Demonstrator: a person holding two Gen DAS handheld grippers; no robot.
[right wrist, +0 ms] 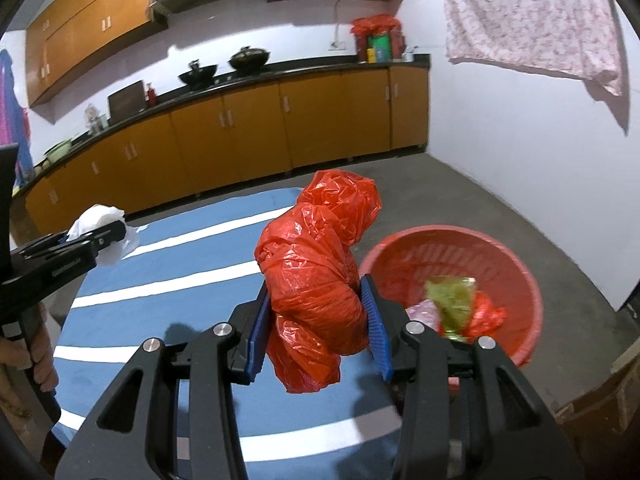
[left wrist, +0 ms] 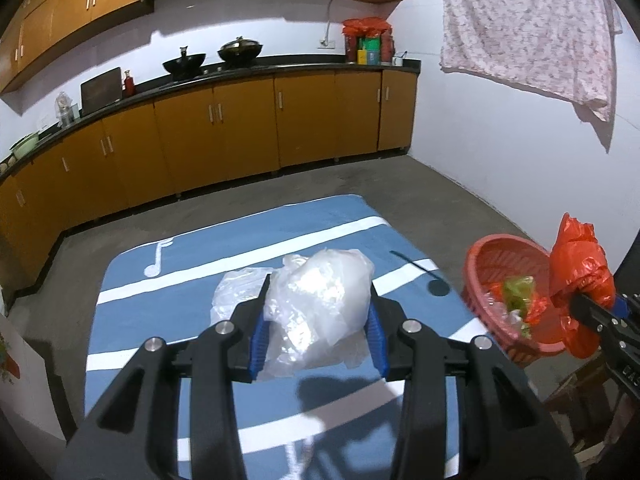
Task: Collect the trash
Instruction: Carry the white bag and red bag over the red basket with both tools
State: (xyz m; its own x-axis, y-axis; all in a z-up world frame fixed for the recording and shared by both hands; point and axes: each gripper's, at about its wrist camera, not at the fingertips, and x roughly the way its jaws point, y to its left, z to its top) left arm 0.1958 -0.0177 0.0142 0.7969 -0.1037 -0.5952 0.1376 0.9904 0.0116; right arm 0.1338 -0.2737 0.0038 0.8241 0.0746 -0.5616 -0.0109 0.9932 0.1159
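My left gripper (left wrist: 318, 292) is shut on a crumpled clear plastic bag (left wrist: 320, 300) and holds it above the blue table (left wrist: 168, 280). It also shows at the left of the right wrist view (right wrist: 108, 236). My right gripper (right wrist: 316, 288) is shut on a crumpled red plastic bag (right wrist: 320, 252) and holds it over the table's right edge, just left of a red basket (right wrist: 520, 264). The basket (left wrist: 480, 264) holds a green wrapper (right wrist: 452, 300) and other scraps. The right gripper with the red bag (left wrist: 576, 272) shows at the right of the left wrist view.
The blue cloth with white stripes (right wrist: 168, 280) covers the table. Orange kitchen cabinets (left wrist: 240, 128) with woks on the counter run along the back wall. A floral cloth (left wrist: 528, 28) hangs on the right wall. A cardboard box (right wrist: 600, 420) stands at lower right.
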